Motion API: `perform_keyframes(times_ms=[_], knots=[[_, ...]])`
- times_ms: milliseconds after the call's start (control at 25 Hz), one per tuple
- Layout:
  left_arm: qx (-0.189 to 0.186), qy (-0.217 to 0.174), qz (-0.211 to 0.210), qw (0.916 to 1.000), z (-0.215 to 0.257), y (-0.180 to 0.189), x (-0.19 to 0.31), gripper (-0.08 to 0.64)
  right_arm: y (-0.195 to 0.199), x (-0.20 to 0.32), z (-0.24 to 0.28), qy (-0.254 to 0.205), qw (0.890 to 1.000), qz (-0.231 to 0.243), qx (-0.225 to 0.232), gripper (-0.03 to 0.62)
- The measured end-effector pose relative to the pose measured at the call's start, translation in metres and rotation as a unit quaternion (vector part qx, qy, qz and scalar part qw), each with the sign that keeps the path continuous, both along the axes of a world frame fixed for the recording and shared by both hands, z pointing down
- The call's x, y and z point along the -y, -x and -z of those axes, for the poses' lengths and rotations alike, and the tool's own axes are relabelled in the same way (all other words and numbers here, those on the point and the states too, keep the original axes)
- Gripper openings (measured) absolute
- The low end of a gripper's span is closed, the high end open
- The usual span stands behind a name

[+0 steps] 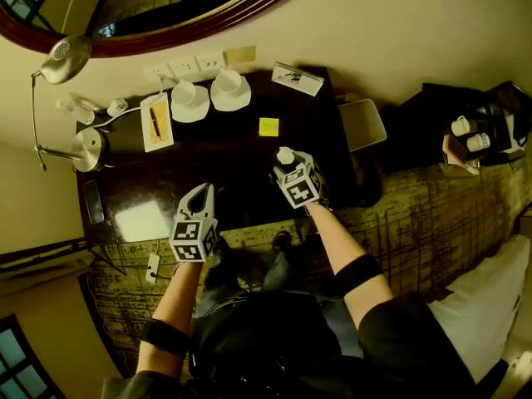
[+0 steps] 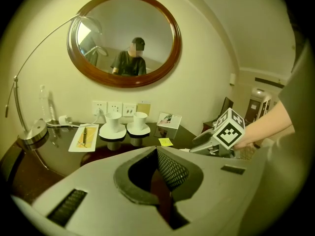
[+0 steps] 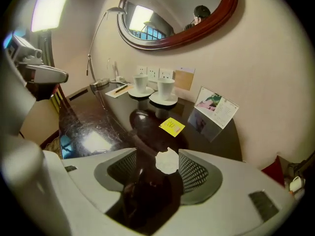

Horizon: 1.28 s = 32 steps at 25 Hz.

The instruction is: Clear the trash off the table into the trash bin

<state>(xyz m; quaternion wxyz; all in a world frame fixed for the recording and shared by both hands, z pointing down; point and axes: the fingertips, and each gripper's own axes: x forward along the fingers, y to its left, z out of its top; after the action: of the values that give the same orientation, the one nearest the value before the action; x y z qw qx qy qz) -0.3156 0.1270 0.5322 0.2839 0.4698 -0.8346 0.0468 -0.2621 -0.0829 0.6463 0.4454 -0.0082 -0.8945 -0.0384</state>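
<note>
Cups (image 1: 189, 94) — two (saucered); one wad (image 3: 167, 161), perhaps paper.

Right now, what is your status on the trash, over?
Left gripper shut, empty. Right gripper open, white paper wad between jaws, not gripped. Yellow sticky note beyond, apart.

the left gripper (image 1: 199, 193) and right gripper (image 1: 289, 163) are pale grey shells with black mesh pads (image 2: 172, 171) and black-and-white marker cubes (image 1: 193, 239), while the person wears a dark top (image 1: 274, 339) and black elbow bands (image 1: 357, 273).
</note>
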Motion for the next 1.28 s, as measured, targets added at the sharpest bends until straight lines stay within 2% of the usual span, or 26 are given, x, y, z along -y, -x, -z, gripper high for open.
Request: perform_keyframes(times_ms=[400, 520, 560, 600, 680, 1080, 1280], knots=[[0.0, -0.007, 0.02, 0.9998, -0.008, 0.006, 0.008, 0.003, 0.017, 0.022, -0.05, 0.018, 0.998, 0.008, -0.053, 0.288], [-0.005, 0.001, 0.02, 0.9998, -0.012, 0.002, 0.004, 0.003, 0.015, 0.021, -0.069, 0.026, 0.997, 0.016, -0.073, 0.242], [-0.004, 0.003, 0.024, 0.9997, -0.013, 0.002, 0.002, 0.003, 0.015, 0.022, -0.072, 0.027, 0.997, 0.012, -0.074, 0.206], [-0.003, 0.006, 0.028, 0.9996, -0.013, 0.002, -0.001, 0.003, 0.015, 0.024, -0.073, 0.027, 0.997, 0.005, -0.072, 0.145], [-0.002, 0.009, 0.031, 0.9995, -0.013, 0.003, -0.005, 0.003, 0.016, 0.027, -0.074, 0.027, 0.997, -0.01, -0.067, 0.066], [0.001, 0.008, 0.02, 0.9998, -0.01, -0.004, -0.006, 0.003, 0.008, 0.022, -0.061, 0.025, 0.998, -0.017, -0.055, 0.034], [0.008, 0.003, 0.016, 0.9998, -0.003, -0.005, -0.005, 0.003, 0.011, 0.013, -0.036, 0.033, 0.999, -0.013, -0.017, 0.034]])
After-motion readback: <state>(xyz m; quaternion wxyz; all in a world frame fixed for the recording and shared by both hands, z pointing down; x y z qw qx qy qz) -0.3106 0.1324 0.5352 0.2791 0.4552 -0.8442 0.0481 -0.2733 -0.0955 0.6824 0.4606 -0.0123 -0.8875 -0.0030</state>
